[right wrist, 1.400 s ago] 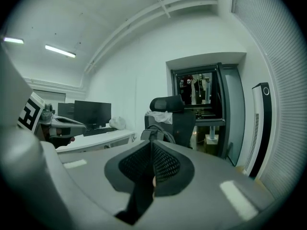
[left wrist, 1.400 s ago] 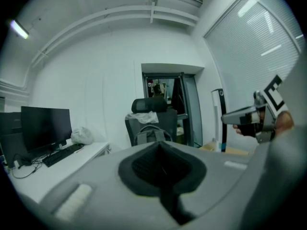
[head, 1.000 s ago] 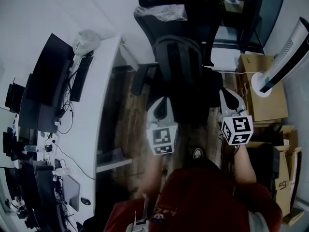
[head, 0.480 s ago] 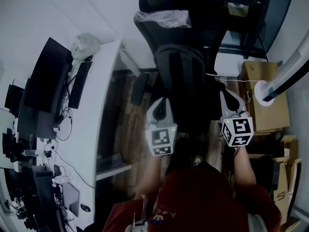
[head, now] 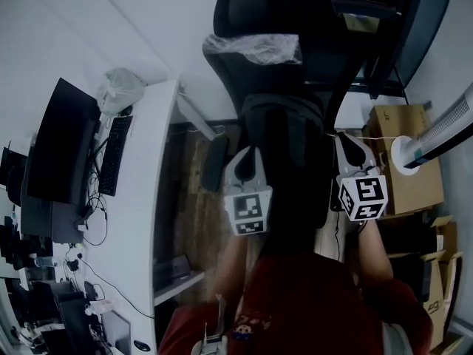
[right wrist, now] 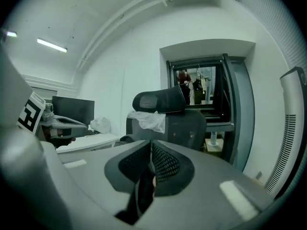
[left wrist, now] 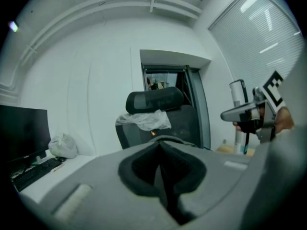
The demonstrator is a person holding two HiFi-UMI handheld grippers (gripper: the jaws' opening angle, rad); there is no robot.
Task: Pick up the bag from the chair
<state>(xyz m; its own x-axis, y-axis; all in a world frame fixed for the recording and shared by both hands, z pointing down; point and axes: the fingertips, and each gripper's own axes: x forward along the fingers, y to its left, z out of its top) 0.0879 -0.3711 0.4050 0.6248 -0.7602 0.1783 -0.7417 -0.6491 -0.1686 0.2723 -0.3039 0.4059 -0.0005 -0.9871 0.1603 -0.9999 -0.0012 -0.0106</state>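
Left gripper (head: 247, 158) and right gripper (head: 347, 145), fingers pressed together and empty, face the bag (head: 285, 128) on the chair (head: 245, 9); spread them before you grasp.

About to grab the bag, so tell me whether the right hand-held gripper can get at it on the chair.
Probably yes: the right hand-held gripper sits just beside the black backpack on the office chair, nothing visibly between them, though its jaws are shut.

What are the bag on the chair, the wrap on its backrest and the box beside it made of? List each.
Bag: probably dark matte fabric; soft, slumped shape, too dark to be sure.
Wrap: thin clear plastic film, slightly glossy; crinkled, see-through.
Box: brown matte cardboard; flat panels, folded flaps.
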